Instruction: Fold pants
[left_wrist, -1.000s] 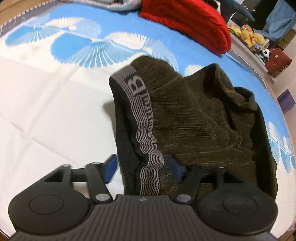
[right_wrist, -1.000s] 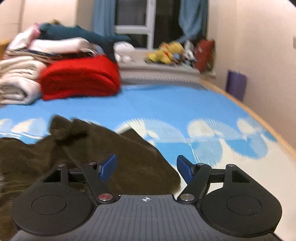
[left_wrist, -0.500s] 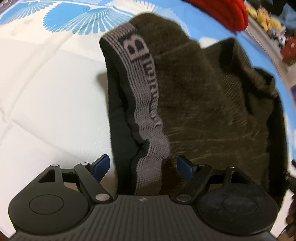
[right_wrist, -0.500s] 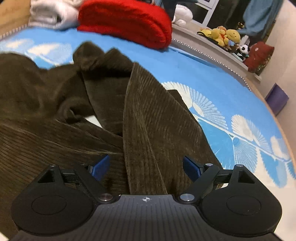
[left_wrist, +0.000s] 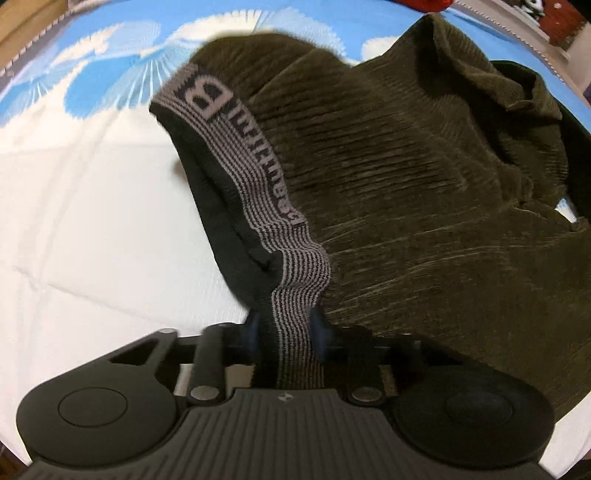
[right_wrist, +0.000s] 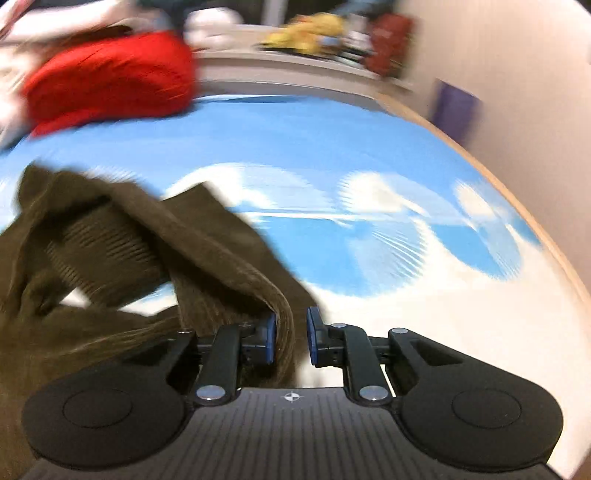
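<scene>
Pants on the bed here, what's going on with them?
A person with handheld tongs in each hand is starting to fold dark corduroy pants lying on a blue and white bedspread. The left tongs have just closed on the striped waistband. The right tongs have just closed too, with a folded edge of a pant leg between them; the blur hides whether both pads press it. Nothing is folded yet.

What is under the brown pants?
The brown pants lie crumpled on the bed cover, blue and white. A small white patch of it peeks through a gap. Anything else beneath is hidden by the cloth.
</scene>
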